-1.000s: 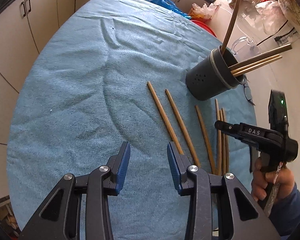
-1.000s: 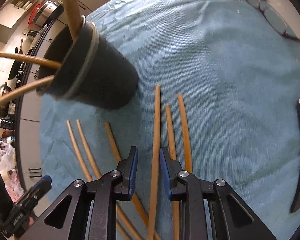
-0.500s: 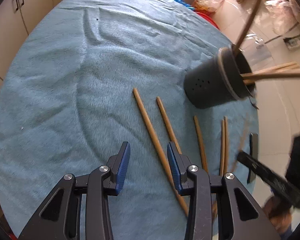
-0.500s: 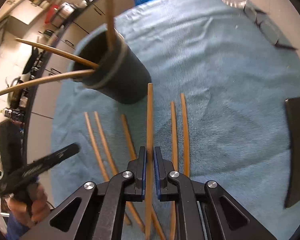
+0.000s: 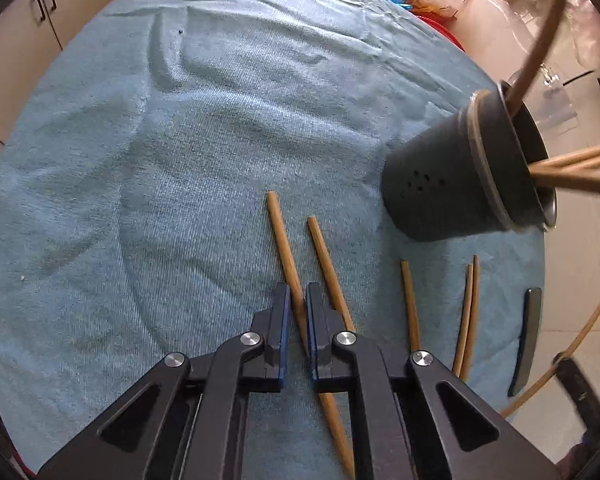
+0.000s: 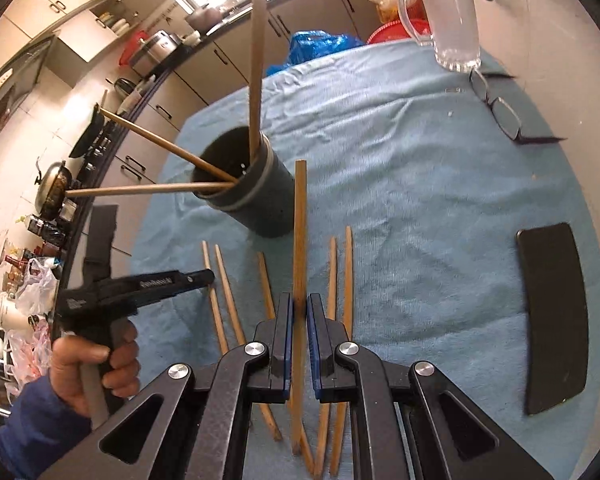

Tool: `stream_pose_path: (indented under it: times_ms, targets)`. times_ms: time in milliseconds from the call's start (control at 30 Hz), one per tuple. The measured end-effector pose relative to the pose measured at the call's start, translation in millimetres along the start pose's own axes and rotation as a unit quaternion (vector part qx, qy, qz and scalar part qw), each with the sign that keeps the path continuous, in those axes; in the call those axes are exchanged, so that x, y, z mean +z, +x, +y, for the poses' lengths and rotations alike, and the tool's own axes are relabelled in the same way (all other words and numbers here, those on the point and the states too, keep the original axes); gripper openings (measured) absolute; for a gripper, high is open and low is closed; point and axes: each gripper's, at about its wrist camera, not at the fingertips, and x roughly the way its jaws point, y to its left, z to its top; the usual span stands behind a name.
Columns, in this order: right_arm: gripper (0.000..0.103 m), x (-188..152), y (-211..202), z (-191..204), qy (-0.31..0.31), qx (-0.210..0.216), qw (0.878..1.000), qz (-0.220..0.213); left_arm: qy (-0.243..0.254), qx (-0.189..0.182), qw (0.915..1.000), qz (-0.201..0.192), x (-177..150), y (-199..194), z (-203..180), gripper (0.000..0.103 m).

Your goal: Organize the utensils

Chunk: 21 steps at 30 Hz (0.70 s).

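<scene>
Several wooden chopsticks lie on a blue towel [image 5: 180,160] beside a dark grey holder cup [image 5: 452,184] that holds three sticks. My left gripper [image 5: 298,300] is shut on a chopstick [image 5: 282,236] that still rests on the towel; another chopstick [image 5: 324,252] lies just right of it. My right gripper [image 6: 299,308] is shut on a chopstick [image 6: 300,220] and holds it lifted above the towel, its tip near the cup [image 6: 256,196]. The left gripper also shows in the right wrist view [image 6: 208,277].
A black flat case [image 6: 552,316] lies on the towel at the right. Glasses [image 6: 500,108] and a glass mug [image 6: 452,24] stand at the far edge. More chopsticks [image 5: 468,312] lie near the towel's right edge. Kitchen cabinets surround the table.
My left gripper has moved onto the leftmost chopstick and shut on it. My right gripper has shut on its chopstick and raised it off the towel.
</scene>
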Motion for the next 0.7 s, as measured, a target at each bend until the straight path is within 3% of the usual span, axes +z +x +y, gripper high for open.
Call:
stream_pose_path:
  times_ms: [167,333,700]
  targets:
    - [0.008,3.9,-16.7,1.3,-0.015,0.009,1.000,-0.019,0.012,-0.013,0.9980,-0.061,-24.0,-31.0,2.2,0.005]
    - [0.008,4.2,-30.8,9.8,-0.044,0.014,0.998,-0.045,0.018,-0.010,0.9905,-0.136,-47.4,-79.2,4.9,0.005]
    - [0.008,4.7,-44.3,10.0,-0.061,0.032,0.995,-0.068,0.019,-0.002,0.9763,-0.216,-70.9,-139.5,-1.6,0.005]
